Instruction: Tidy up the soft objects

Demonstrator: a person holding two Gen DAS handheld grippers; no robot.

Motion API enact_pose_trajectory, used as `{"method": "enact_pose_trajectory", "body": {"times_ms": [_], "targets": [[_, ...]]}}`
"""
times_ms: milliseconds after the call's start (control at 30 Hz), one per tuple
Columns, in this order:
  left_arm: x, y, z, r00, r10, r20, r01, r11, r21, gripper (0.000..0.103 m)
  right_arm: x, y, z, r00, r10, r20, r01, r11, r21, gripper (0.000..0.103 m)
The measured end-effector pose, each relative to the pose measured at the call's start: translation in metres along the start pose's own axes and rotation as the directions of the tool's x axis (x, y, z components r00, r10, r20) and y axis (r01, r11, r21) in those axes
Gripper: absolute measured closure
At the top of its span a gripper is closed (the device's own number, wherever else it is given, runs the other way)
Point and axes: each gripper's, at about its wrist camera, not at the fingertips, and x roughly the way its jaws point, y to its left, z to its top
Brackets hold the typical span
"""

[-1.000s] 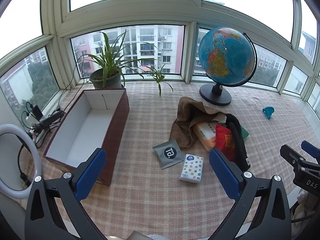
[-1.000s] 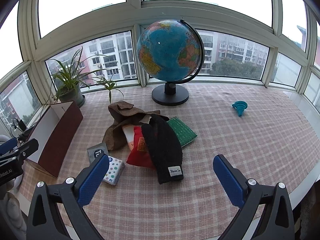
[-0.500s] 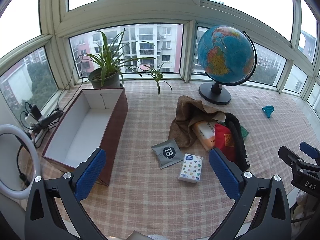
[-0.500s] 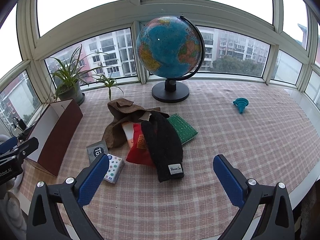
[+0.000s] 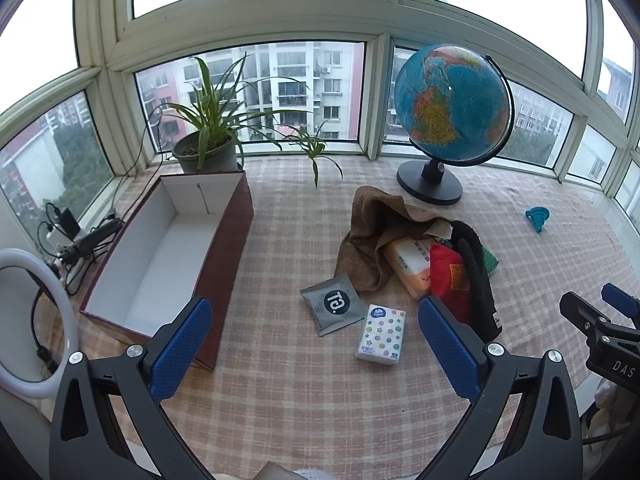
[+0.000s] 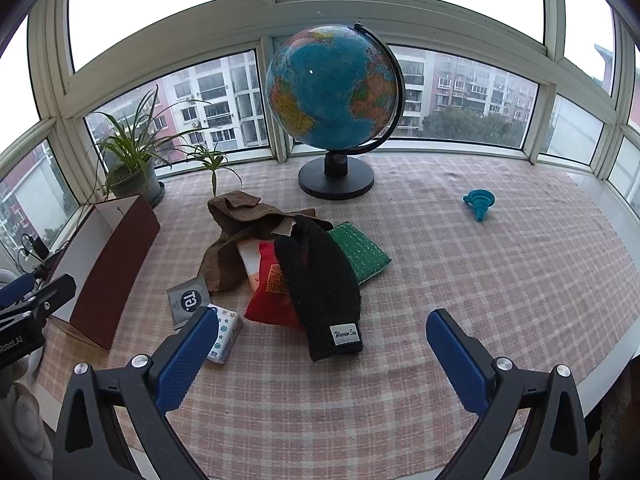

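A heap of soft things lies mid-table: a brown cloth point(image 5: 370, 222) point(image 6: 236, 236), a black knit hat point(image 6: 320, 284) point(image 5: 476, 276), a red pouch point(image 6: 270, 294) point(image 5: 448, 276), an orange-white tissue pack point(image 5: 410, 266) and a green sponge cloth point(image 6: 360, 254). A grey sachet point(image 5: 332, 308) point(image 6: 187, 300) and a star-print tissue pack point(image 5: 381, 332) point(image 6: 224, 334) lie in front. An empty brown box point(image 5: 160, 256) point(image 6: 108, 256) stands at the left. My left gripper point(image 5: 316, 344) is open, held above the table near the sachet. My right gripper point(image 6: 320, 354) is open just short of the hat.
A globe point(image 5: 452, 108) point(image 6: 334, 92) and a potted plant point(image 5: 208, 148) point(image 6: 132, 172) stand at the back by the windows. A teal funnel point(image 6: 478, 204) point(image 5: 537, 216) lies far right. A ring light point(image 5: 24, 320) and cables point(image 5: 76, 236) sit left of the box.
Both views have crept slightly forward and down toward the heap; the objects have not moved and both grippers stay open.
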Motion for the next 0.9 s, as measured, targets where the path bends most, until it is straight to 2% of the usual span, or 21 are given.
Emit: {"method": "enact_pose_trajectory", "body": {"times_ms": [333, 533, 700, 900], "targets": [[0.011, 0.003, -0.003, 1.0, -0.006, -0.022, 0.006, 1.0, -0.01, 0.0, 0.004, -0.008, -0.001, 1.0, 0.022, -0.009, -0.022, 1.0, 0.013, 0.0], [0.027, 0.012, -0.01, 0.997, 0.001, -0.073, -0.002, 1.0, -0.02, 0.0, 0.012, -0.017, -0.006, 0.994, 0.105, -0.035, -0.104, 0.994, 0.041, 0.0], [0.036, 0.013, -0.018, 0.995, -0.005, -0.104, 0.004, 1.0, -0.009, 0.0, 0.019, -0.024, -0.011, 0.99, 0.137, -0.039, -0.136, 0.99, 0.04, 0.0], [0.041, 0.013, -0.025, 0.993, -0.025, -0.116, 0.028, 0.999, 0.02, 0.0, 0.028, -0.05, -0.021, 0.981, 0.193, -0.034, -0.187, 0.975, 0.121, 0.0]]}}
